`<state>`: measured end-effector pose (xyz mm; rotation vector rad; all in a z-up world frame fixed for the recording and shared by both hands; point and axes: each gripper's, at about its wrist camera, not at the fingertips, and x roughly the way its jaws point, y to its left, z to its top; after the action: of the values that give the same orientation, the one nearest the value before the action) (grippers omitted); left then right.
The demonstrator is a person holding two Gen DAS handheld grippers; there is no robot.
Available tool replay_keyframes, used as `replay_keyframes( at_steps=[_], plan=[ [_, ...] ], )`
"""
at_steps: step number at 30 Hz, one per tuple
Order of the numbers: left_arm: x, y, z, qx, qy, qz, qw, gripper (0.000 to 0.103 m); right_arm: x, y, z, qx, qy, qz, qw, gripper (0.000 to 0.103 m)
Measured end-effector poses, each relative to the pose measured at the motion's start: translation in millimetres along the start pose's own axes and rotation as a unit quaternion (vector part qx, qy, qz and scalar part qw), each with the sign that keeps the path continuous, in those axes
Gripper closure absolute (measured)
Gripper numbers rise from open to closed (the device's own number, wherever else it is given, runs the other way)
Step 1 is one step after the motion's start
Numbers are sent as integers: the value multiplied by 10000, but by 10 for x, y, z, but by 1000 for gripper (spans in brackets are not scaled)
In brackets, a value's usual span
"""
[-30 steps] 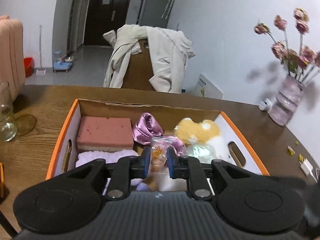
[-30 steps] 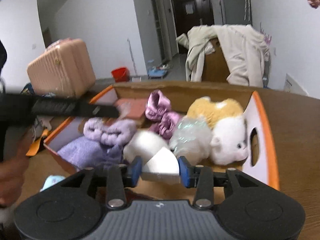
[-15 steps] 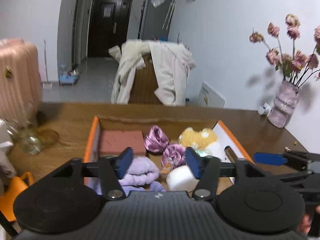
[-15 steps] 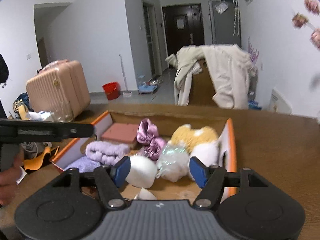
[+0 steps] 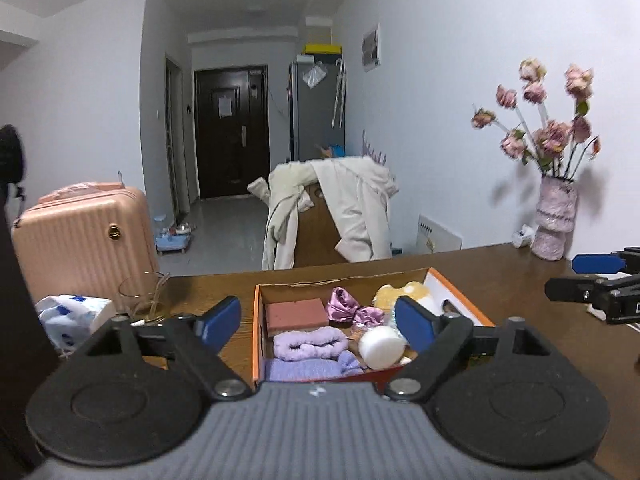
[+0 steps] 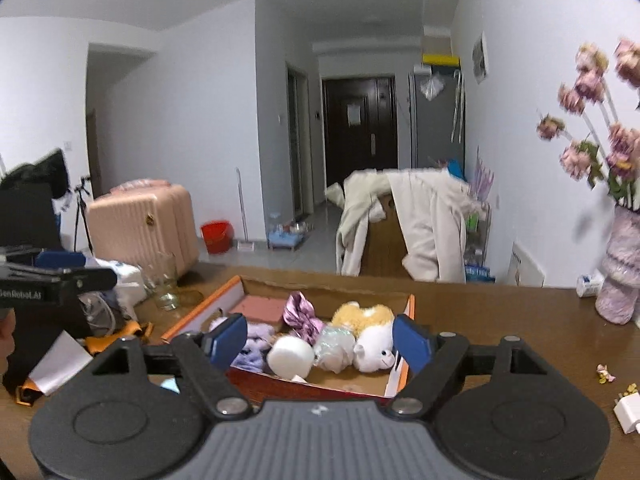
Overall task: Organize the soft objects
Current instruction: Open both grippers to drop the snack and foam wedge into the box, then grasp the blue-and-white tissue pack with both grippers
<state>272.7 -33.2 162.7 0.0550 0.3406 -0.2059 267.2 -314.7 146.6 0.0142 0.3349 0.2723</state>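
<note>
Both grippers, left gripper (image 5: 316, 326) and right gripper (image 6: 318, 338), are opening, empty, above a box (image 5: 460, 300) of soft toys.

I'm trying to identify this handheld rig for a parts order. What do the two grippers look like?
Both match: the left gripper and right gripper have a ribbed grey body, black linkage arms with silver pivot screws, round black side discs and blue finger pads. White lettering marks the left one's side.
</note>
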Motion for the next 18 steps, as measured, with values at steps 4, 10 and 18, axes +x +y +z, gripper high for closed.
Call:
replay_keyframes(
  at_steps=[4, 10, 18],
  plan=[
    [-422, -205, -325, 366, -308, 65, 9988, 10, -338, 93, -312, -23, -140, 102, 9998, 18],
    [-868, -516, -910, 463, -398, 372, 9974, 5, -723, 250, -856, -207, -118, -96, 9997, 18],
    [-1144, -573, -1588, -322, 204, 620, 9973, 5, -1108, 334, -1532, -182, 145, -98, 9997, 17]
  ],
)
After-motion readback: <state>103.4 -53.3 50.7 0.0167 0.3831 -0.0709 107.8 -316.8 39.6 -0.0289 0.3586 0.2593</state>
